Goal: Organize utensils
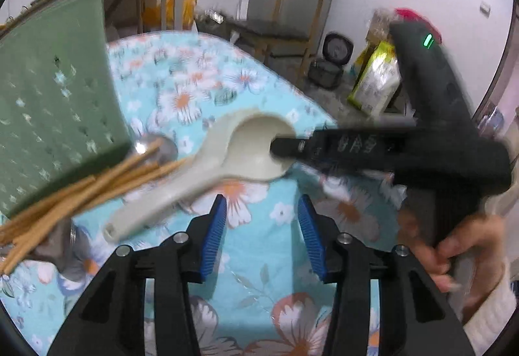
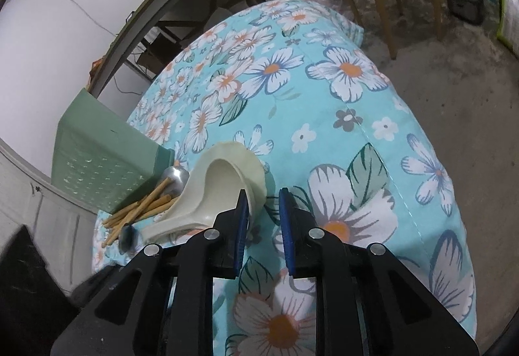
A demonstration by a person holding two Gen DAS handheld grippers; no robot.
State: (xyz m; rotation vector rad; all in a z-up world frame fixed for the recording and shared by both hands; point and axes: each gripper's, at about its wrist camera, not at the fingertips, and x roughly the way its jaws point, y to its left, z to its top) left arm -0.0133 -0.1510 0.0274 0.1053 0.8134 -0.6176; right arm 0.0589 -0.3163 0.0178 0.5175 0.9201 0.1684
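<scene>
1 rice spoon (image 2: 223, 190) | 2 metal spoons | left gripper (image 1: 262, 219) released | right gripper (image 2: 263, 213) released

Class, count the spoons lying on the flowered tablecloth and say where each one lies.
3. A large cream spoon lies mid-table at the right gripper. A metal spoon lies beside the green basket. Another metal spoon lies under the chopsticks, which may hide more.
</scene>
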